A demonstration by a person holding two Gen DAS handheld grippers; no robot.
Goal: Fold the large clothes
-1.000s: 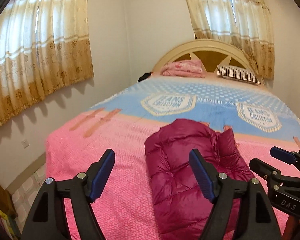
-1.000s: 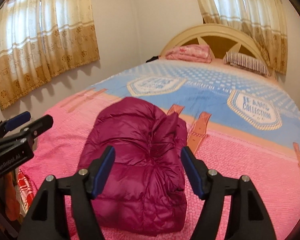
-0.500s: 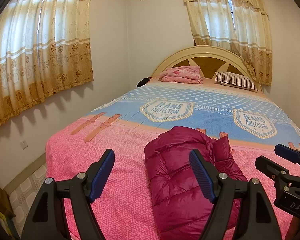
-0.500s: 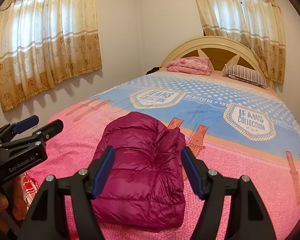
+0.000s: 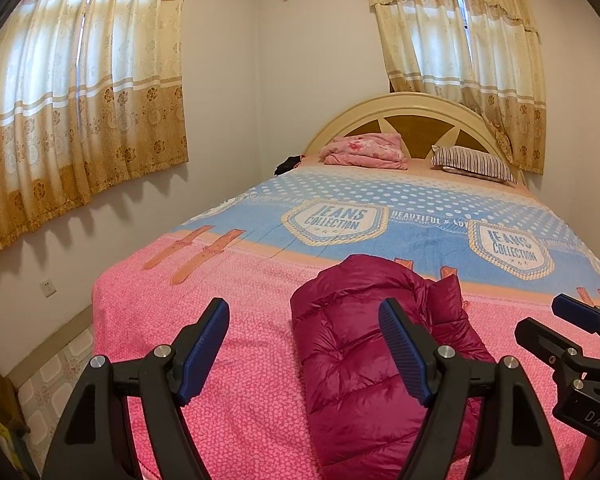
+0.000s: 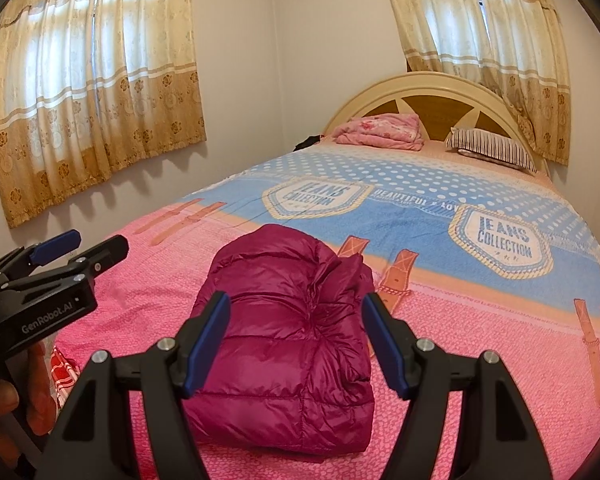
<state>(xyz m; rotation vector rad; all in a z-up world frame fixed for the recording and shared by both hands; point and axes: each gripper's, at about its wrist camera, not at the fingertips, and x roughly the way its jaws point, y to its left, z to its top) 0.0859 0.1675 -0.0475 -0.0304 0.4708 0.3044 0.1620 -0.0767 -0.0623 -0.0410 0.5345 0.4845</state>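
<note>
Soft daylight filters through 2 curtained windows, the left curtains and the right curtains glowing nearly white at their sheer upper panels. The light is even and moderately bright across the bed; scalloped shadows fall on the wall below the left curtain hem. The quilted magenta jacket carries a mild sheen along its ridges. Both fisheye views bow the walls and curtains outward, with black vignetting at the corners. Focus is sharp throughout, with no motion blur.
</note>
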